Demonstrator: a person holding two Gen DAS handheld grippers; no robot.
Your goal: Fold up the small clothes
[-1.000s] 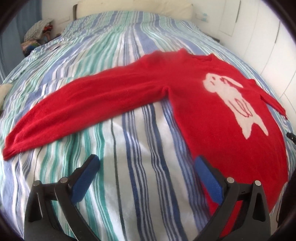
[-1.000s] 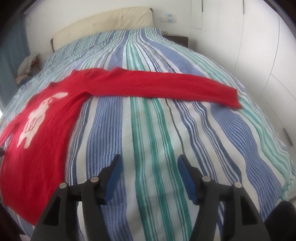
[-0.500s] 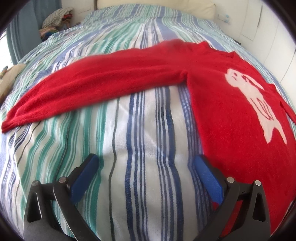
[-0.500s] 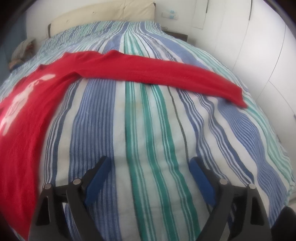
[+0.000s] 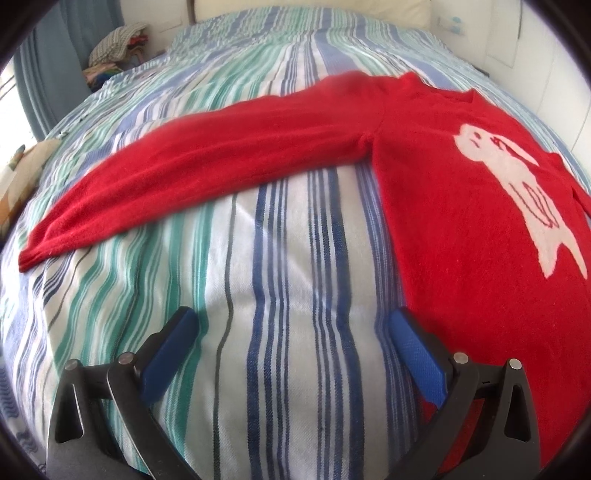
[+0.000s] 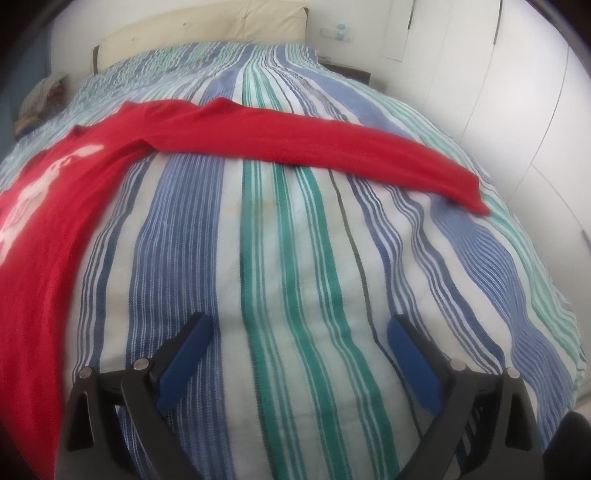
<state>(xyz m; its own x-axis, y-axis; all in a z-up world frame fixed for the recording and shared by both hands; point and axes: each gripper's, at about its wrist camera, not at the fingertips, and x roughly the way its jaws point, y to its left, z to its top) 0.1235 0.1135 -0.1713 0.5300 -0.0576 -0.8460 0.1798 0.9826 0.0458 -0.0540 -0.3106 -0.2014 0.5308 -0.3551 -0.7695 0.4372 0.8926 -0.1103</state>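
A red sweater [image 5: 461,206] with a white rabbit motif [image 5: 517,184] lies flat on the striped bed, both sleeves spread out sideways. In the left wrist view one sleeve [image 5: 207,162] stretches to the left, its cuff near the bed's left side. My left gripper [image 5: 291,321] hangs open over bare bedspread, its right finger [image 5: 413,350] at the sweater's side edge. In the right wrist view the other sleeve [image 6: 332,144] runs to the right, and the body [image 6: 40,206] fills the left. My right gripper [image 6: 299,328] is over bare bedspread, jaws opening wide, nothing between them.
The striped blue, green and white bedspread [image 6: 288,258] covers the whole bed. A cream headboard [image 6: 207,33] stands at the far end. White wardrobe doors [image 6: 517,92] line the right side. A pile of clothes [image 5: 114,48] lies at the far left by a blue curtain.
The right gripper's jaws have spread much wider and it has sunk a little toward the bed. The left gripper's view has tilted, bringing the left sleeve nearer; its jaws stay open.
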